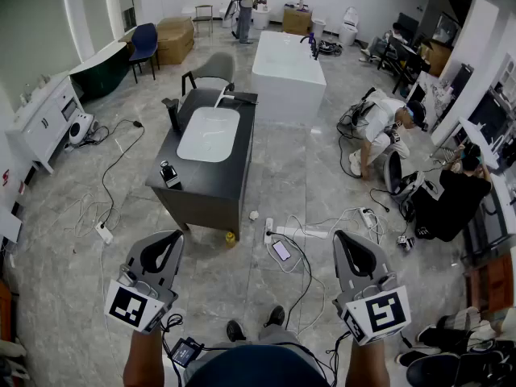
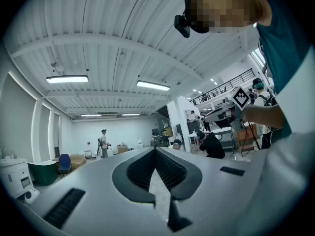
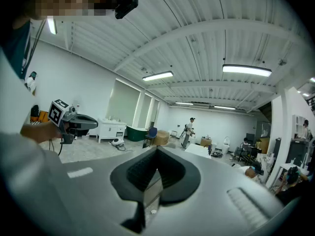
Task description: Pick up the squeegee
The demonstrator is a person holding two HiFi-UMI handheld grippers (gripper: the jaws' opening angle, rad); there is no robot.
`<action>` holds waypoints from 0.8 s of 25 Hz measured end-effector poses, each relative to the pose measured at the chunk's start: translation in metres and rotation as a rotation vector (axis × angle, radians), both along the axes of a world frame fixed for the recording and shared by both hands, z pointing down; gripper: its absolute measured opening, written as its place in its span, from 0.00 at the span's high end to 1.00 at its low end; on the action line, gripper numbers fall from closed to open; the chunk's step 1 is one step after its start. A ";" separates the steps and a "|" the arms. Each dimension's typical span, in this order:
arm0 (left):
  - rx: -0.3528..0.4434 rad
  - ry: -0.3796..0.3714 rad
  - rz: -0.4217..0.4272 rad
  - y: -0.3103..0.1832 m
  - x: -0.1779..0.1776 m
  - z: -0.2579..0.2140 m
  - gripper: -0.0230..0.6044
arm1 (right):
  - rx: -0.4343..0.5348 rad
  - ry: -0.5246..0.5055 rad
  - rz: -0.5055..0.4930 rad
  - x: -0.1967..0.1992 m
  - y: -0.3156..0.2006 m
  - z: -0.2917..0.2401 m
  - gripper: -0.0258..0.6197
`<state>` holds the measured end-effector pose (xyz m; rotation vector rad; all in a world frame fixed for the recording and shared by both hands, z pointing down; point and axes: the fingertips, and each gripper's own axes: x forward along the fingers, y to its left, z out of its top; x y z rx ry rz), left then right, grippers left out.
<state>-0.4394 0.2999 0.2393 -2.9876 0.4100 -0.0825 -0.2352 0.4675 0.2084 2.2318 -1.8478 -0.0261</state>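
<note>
Head view: left gripper (image 1: 171, 240) and right gripper (image 1: 347, 240), jaws together; white basin (image 1: 208, 135) in dark vanity (image 1: 205, 182)

Dark counter (image 1: 234, 168) holds white basin (image 1: 208, 134), squeegee (image 1: 240, 97) at far edge, small gadget (image 1: 168, 174) near corner; cables (image 1: 115, 161) strewn across tiled floor (image 1: 266, 192).

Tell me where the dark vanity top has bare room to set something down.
Free: the front strip of the vanity top between the white basin and near edge, right of the small dark object; also the narrow strip along the basin's right. Crowded: the faucet on the left, a squeegee-like tool across the far end.
</note>
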 end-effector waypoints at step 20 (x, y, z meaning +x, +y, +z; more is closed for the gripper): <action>0.066 0.023 0.024 -0.029 0.070 -0.012 0.96 | 0.038 -0.038 -0.021 0.054 -0.047 0.013 0.95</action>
